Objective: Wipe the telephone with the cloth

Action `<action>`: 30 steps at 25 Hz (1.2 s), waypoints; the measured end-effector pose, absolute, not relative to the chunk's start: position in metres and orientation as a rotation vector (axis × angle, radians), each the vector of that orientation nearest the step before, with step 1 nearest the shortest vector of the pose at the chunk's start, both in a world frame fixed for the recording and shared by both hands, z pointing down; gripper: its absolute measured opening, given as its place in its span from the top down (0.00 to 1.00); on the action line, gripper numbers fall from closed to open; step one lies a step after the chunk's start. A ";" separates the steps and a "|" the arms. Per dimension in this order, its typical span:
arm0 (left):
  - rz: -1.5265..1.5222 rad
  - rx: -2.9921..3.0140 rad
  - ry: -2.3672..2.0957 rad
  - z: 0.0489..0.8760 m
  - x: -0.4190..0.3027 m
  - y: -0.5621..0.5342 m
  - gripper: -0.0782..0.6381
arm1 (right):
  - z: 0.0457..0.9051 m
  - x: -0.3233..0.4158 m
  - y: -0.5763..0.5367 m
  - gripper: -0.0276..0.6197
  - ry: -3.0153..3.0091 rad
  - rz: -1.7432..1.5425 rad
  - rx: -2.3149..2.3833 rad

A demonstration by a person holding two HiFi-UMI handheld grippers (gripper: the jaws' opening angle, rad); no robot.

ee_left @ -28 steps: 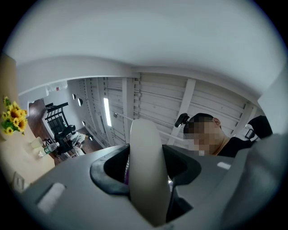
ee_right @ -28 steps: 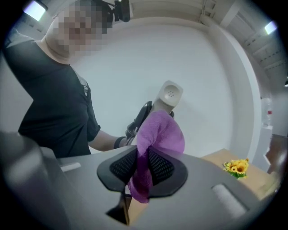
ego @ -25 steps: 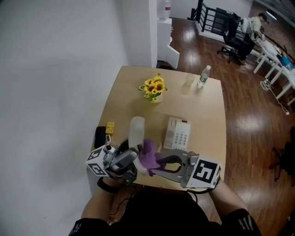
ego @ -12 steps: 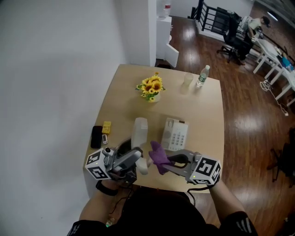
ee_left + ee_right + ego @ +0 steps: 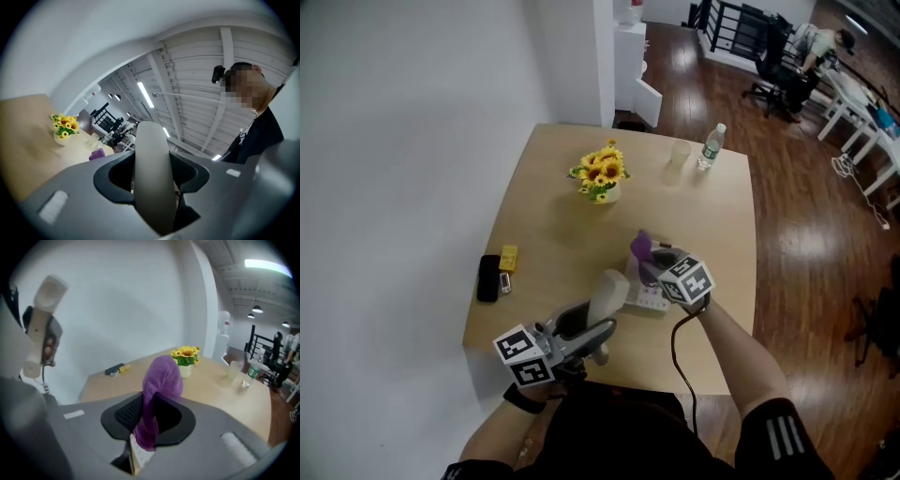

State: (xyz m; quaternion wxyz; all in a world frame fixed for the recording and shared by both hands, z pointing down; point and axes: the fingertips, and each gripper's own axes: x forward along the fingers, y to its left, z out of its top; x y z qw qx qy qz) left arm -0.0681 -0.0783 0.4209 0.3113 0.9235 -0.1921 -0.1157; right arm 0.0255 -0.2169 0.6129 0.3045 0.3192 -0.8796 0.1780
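Note:
On the wooden table (image 5: 553, 220) lies the white telephone base (image 5: 649, 299), its keypad partly hidden under my right gripper (image 5: 647, 260). That gripper is shut on the purple cloth (image 5: 639, 246) (image 5: 161, 380), which sticks up between its jaws right above the base's far end. My left gripper (image 5: 594, 328) is shut on the white handset (image 5: 607, 292) (image 5: 152, 183) and holds it in the air to the near left of the base. The handset (image 5: 46, 298) also shows at the upper left in the right gripper view.
A vase of sunflowers (image 5: 600, 175) stands mid-table, with a glass (image 5: 678, 153) and a water bottle (image 5: 709, 147) at the far right corner. A black phone (image 5: 488, 277) and a small yellow item (image 5: 508, 258) lie near the left edge. A wall runs along the left.
My right gripper has carried the purple cloth away from me, from beside the left gripper to over the telephone base. The left gripper still holds the handset, now nearer me.

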 end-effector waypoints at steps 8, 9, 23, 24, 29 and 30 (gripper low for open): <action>-0.172 2.393 -0.573 0.455 -0.064 -0.068 0.59 | 0.705 0.038 -0.288 0.85 -2.095 0.657 0.947; -0.164 2.386 -0.582 0.458 -0.067 -0.066 0.59 | 0.715 0.036 -0.289 0.85 -2.078 0.679 0.940; -0.151 2.354 -0.672 0.478 -0.108 -0.079 0.59 | 0.755 -0.009 -0.189 0.85 -2.060 0.694 0.758; -0.149 2.357 -0.669 0.477 -0.107 -0.081 0.59 | 0.757 -0.011 -0.181 0.85 -2.061 0.708 0.751; -0.141 2.356 -0.651 0.478 -0.104 -0.083 0.59 | 0.769 -0.020 -0.146 0.85 -2.044 0.741 0.703; -0.136 2.356 -0.649 0.479 -0.104 -0.082 0.59 | 0.771 -0.021 -0.141 0.85 -2.042 0.747 0.700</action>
